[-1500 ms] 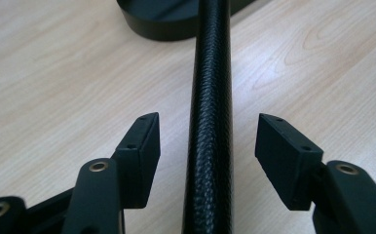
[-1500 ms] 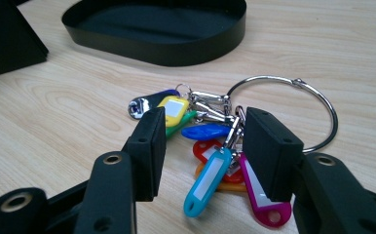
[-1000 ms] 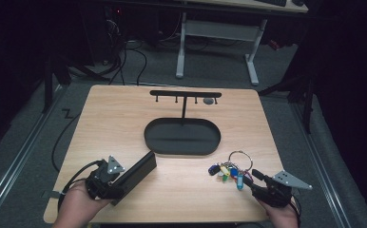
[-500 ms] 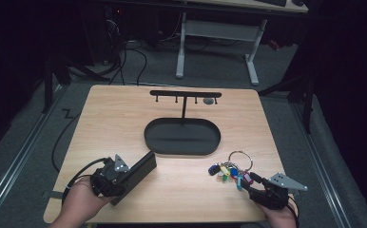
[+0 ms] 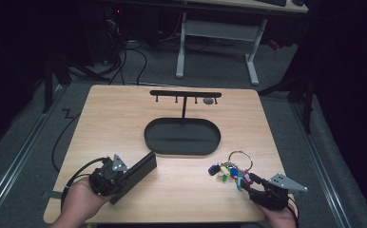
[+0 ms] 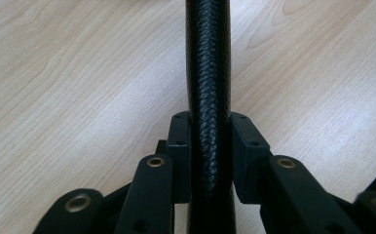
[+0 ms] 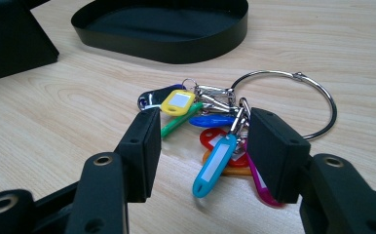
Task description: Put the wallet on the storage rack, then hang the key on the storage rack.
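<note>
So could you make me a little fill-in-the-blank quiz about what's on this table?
1. The left gripper is closed on a black ____ case.
2. The bunch of key tags hangs on a metal ____.
3. The right gripper stands ____ around the tags.
4. The oval tray is coloured ____.

Missing words: leather; ring; open; black

Grainy black leather case point(image 6: 208, 97), wood-grain table point(image 6: 79, 97)
</note>
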Available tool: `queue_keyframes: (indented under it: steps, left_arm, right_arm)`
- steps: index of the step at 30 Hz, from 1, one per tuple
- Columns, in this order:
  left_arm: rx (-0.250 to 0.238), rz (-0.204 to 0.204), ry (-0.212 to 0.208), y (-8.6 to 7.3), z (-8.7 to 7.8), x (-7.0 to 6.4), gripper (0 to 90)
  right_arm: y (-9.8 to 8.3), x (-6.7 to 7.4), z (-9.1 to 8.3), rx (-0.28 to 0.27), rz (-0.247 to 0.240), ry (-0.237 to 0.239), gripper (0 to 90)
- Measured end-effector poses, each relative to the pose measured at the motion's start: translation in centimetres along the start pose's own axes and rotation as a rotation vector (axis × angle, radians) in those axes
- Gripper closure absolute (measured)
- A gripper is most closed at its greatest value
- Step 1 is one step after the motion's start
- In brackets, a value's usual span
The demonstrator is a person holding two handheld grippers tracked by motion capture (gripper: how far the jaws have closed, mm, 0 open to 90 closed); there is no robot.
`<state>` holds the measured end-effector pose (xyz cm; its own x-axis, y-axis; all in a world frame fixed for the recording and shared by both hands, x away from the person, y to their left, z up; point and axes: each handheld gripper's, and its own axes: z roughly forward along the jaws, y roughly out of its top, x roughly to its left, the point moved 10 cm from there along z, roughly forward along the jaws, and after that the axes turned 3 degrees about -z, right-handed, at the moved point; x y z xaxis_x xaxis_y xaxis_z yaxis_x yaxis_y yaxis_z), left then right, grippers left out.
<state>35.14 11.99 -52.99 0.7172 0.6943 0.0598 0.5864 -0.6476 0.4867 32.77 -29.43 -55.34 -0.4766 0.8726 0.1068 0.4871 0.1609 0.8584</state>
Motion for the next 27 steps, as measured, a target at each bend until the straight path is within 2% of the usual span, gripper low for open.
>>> queue_keyframes:
  steps: [6,9,15,20,22,23,24,27]
  left_arm:
    - [-0.002,0.009,-0.002,0.0,0.0,-0.1,73.9]
    - [-0.011,0.022,0.013,0.2,0.1,0.0,74.2]
    - [-0.004,0.01,0.027,0.4,0.0,0.4,74.8]
    - [-0.048,0.011,0.032,1.3,-0.8,0.7,74.8]
    - [-0.067,0.024,0.038,1.9,-1.1,0.7,74.7]
    - [-0.083,0.062,0.057,2.5,-1.3,0.5,74.6]
    - [-0.083,0.062,0.057,2.5,-1.3,0.5,74.6]
    - [-0.113,0.124,0.085,3.7,-1.7,0.0,74.6]
  right_arm:
    - [0.0,0.0,0.0,-0.001,0.011,0.001,47.4]
    - [0.1,-0.2,0.0,-0.007,0.013,-0.002,47.8]
    - [0.2,-0.3,0.0,-0.018,0.029,0.004,49.3]
    - [0.4,-0.2,-0.3,-0.02,0.031,0.008,50.7]
    - [0.4,-0.1,-0.5,-0.022,0.026,0.008,51.0]
    - [0.4,-0.1,-0.5,-0.022,0.028,0.008,51.5]
    - [0.4,-0.1,-0.5,-0.022,0.028,0.008,51.5]
    - [0.5,0.1,-0.6,-0.022,0.021,0.019,55.5]
